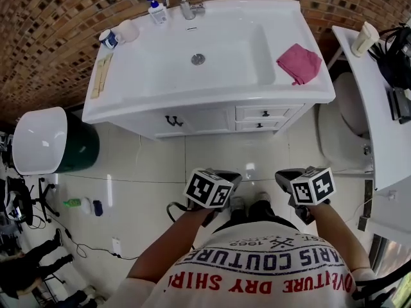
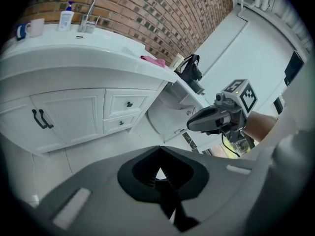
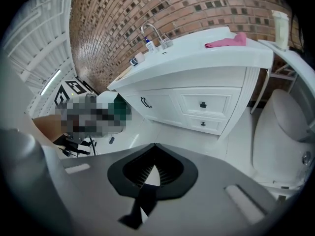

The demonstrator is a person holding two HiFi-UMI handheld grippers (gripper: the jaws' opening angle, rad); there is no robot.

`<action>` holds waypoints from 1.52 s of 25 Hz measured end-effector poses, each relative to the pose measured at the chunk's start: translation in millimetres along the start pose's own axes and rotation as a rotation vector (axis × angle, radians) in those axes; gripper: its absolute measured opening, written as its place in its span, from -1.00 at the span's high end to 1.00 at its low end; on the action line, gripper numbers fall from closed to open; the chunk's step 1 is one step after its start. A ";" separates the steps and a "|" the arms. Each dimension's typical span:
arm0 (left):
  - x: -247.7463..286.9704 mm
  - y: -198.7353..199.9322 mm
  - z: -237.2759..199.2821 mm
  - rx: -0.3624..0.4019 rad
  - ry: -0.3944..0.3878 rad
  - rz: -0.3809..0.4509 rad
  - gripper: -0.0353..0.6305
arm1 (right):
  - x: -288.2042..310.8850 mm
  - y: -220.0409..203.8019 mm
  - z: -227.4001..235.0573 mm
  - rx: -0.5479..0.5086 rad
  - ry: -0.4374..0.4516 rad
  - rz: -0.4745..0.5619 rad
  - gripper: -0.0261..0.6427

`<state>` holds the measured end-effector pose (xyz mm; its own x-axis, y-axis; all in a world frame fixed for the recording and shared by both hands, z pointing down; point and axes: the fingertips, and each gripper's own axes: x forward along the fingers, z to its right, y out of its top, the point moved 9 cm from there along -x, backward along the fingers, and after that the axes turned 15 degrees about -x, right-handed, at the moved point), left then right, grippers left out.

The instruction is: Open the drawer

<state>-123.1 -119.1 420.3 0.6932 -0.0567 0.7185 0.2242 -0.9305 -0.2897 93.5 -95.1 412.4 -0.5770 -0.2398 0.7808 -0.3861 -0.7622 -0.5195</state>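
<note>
A white vanity [image 1: 212, 101] stands ahead on the tiled floor. Two small drawers with dark knobs sit at its right, the upper drawer [image 1: 264, 113] [image 2: 129, 103] [image 3: 203, 104] above the lower drawer [image 1: 260, 125] [image 2: 121, 123] [image 3: 203, 124]. Both are closed. My left gripper [image 1: 234, 179] [image 2: 158, 149] and right gripper [image 1: 282, 177] [image 3: 154, 145] hang side by side in front of my body, well short of the vanity. Both are shut with nothing between the jaws, which meet at their tips. The right gripper [image 2: 194, 123] also shows in the left gripper view.
A double cabinet door with dark handles [image 1: 173, 120] is left of the drawers. On the vanity are a pink cloth [image 1: 299, 63], a soap bottle [image 1: 157, 10] and a mug [image 1: 109, 38]. A toilet [image 1: 343, 127] and a white shelf [image 1: 379, 88] stand right; a white-lidded bin [image 1: 48, 140] stands left.
</note>
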 end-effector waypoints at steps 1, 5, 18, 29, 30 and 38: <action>1.9 0.9 -1.4 -0.007 0.003 0.008 0.92 | 1.3 2.1 4.5 -0.010 -0.002 0.011 0.90; 15.2 1.0 -9.0 -0.035 0.012 0.027 0.92 | 13.6 8.1 25.3 -0.041 0.009 0.062 0.87; 74.5 -24.6 -64.1 -0.144 -0.063 -0.025 0.91 | 114.5 12.2 121.3 0.081 -0.093 0.156 0.36; 99.9 -39.1 -109.7 -0.193 -0.026 -0.007 0.91 | 192.4 37.0 204.6 0.125 -0.255 0.160 0.31; 100.5 -39.0 -112.8 -0.194 -0.020 -0.004 0.91 | 197.9 36.7 209.5 0.137 -0.261 0.157 0.31; 108.6 -42.8 -129.1 -0.176 0.026 -0.012 0.91 | 232.0 39.8 235.6 0.197 -0.292 0.177 0.32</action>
<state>-145.8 -132.1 592.3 0.6730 -0.0525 0.7378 0.1075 -0.9799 -0.1678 113.8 -322.7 654.7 -0.3819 -0.5173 0.7659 -0.1372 -0.7877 -0.6005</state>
